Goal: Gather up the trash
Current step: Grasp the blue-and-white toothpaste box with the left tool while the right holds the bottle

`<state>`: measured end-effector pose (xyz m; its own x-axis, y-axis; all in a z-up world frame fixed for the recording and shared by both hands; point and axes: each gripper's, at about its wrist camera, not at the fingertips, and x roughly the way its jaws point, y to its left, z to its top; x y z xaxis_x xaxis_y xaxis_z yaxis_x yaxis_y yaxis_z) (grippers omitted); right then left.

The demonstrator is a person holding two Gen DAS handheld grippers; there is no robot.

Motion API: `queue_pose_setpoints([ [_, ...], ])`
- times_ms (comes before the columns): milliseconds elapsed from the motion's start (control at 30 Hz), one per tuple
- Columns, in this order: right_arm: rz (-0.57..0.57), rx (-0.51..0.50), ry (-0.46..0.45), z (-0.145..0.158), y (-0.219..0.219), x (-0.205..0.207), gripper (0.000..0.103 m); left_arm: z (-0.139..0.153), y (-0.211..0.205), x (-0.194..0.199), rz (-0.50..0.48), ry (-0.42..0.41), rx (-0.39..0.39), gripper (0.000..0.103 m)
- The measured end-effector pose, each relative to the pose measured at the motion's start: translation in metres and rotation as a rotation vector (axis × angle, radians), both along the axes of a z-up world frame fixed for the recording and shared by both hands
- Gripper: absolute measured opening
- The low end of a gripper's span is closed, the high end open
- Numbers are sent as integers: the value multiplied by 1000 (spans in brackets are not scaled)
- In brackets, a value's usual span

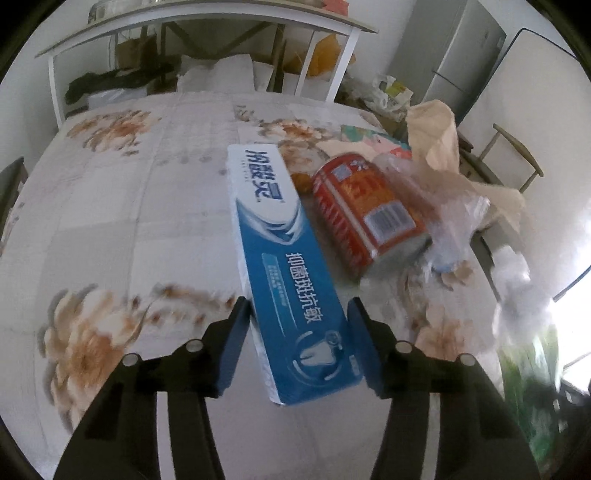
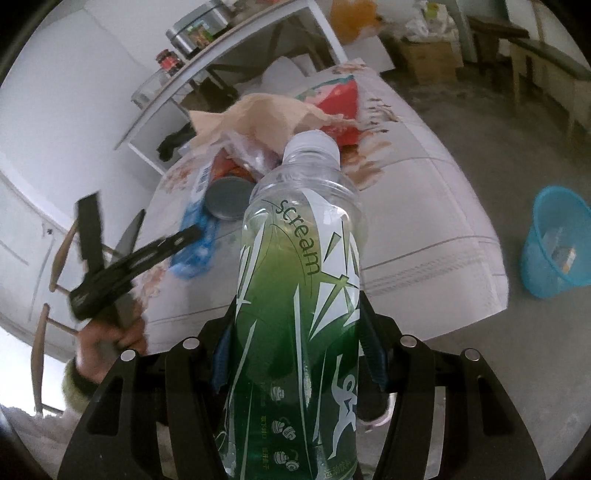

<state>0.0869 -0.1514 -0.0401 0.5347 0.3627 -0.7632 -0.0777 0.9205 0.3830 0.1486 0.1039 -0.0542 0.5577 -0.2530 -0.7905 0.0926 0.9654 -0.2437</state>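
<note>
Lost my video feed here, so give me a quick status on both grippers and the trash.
Right gripper clamped on green-labelled plastic bottle. Left gripper straddles blue toothpaste box, grip unconfirmed. Red can beside box.

White walls, grey concrete floor (image 2: 480,110), white shelf table (image 1: 207,22), wooden chair (image 1: 517,155).

Left wrist view: looks forward and steeply down along left gripper (image 1: 299,325) fingers, close over flower-patterned worktop (image 1: 129,192). Right wrist view: rides right gripper (image 2: 299,332), faces down across same worktop toward floor (image 2: 480,122). Shared: red can (image 1: 365,206), tan paper (image 1: 436,136), white shelf (image 1: 207,22).
</note>
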Motion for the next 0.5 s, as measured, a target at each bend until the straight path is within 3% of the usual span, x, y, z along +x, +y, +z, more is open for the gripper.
queue_pose_setpoints([
  [233,-57,15,26,-9,-8,7,55,3,21,-67,-44,66,-52,52],
  [367,-68,29,53,-15,-9,13,56,7,32,-78,-29,68,-138,56],
  [433,-76,37,70,-18,-9,15,57,11,33,-74,-2,48,-126,64],
  [500,-76,55,79,-20,-9,17,59,14,32,-65,6,31,-108,65],
])
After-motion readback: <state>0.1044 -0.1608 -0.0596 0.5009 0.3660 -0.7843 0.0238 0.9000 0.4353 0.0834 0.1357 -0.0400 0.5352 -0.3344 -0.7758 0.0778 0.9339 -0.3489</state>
